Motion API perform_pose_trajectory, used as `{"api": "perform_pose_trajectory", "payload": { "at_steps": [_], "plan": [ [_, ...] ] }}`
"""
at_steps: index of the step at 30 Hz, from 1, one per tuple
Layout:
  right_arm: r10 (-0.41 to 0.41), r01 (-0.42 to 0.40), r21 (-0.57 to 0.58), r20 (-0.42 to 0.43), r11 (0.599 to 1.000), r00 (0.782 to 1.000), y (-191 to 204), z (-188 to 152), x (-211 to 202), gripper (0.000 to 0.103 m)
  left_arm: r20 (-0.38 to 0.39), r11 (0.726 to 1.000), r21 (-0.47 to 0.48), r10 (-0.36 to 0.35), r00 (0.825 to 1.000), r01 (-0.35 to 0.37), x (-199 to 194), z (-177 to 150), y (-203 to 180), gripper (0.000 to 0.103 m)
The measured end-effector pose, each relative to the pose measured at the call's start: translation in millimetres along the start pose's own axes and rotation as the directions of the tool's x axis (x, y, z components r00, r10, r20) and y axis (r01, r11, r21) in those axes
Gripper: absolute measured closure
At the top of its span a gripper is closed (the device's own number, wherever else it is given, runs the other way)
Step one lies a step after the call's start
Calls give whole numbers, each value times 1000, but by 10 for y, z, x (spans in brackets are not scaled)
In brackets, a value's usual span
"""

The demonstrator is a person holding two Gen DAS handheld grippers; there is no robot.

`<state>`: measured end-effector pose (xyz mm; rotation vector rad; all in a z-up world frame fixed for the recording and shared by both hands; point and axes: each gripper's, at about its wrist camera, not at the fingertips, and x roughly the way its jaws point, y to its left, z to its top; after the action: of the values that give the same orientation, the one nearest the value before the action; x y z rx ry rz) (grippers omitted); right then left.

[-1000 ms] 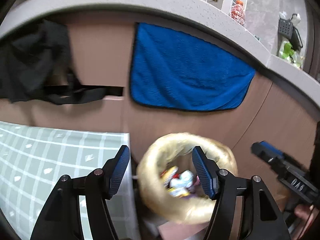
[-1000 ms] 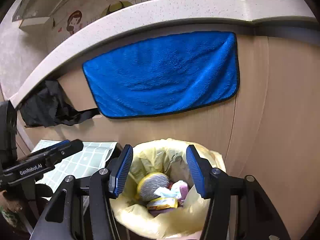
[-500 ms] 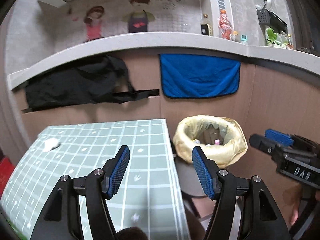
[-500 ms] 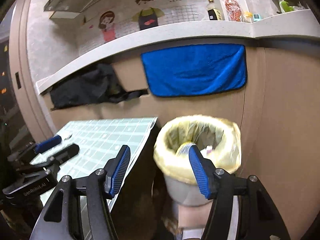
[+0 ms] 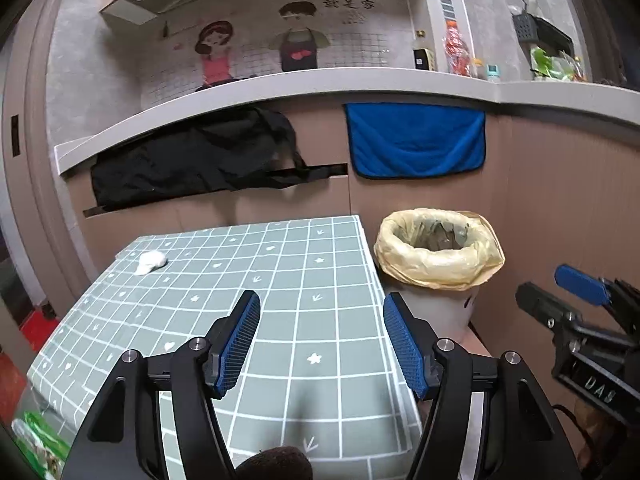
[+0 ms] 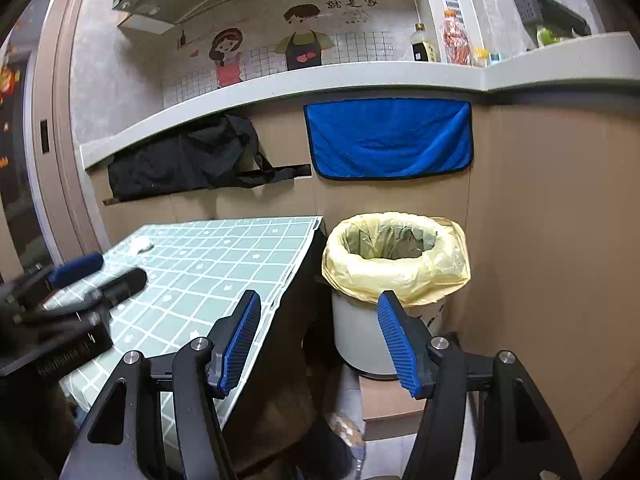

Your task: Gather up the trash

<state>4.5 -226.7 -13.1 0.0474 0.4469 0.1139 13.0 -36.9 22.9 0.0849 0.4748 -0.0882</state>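
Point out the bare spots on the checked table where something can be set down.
Most of the table is bare: the whole middle, and the right side up to the edge beside the bin. Only the far left corner is taken, by a white wad. The left gripper hangs open over the near edge.

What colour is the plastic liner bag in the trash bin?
Pale yellow plastic liner bag, folded over the grey bin's rim; clearest in the right wrist view.

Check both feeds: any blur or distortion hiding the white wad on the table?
Left wrist view: sharp, counter bowed by the fisheye, white wad clear. Right wrist view: left tool smeared at the edge, wad small and soft.
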Motion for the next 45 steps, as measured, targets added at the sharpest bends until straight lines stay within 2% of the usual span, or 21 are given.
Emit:
{"api": "perform_pose_trajectory", "payload": {
  "at_steps": [8, 14, 25, 41, 45],
  "plan": [
    [-15, 15, -19, -7, 1000, 1000, 76, -71, -92, 45, -36, 999, -43, 17, 999, -18, -62, -50, 121, 39],
    [-19, 19, -34, 7, 999, 1000, 113, -68, -129, 45, 5, 999, -50, 13, 1000, -13, -161, -40, 111, 38],
    [-20, 21, -35, 23, 999, 1000, 157, -57, -189, 45, 31, 996, -87, 39, 999, -36, -253, -26, 198, 39],
    [-8, 9, -36, 28, 999, 1000, 149, -60, -142, 45, 43, 993, -95, 69, 997, -64, -263, -28, 171, 39],
    [5, -5, -33, 8, 999, 1000, 155, -70, -105, 45, 36, 992, -98, 80, 996, -77, -223, -32, 170, 38]
  ]
}}
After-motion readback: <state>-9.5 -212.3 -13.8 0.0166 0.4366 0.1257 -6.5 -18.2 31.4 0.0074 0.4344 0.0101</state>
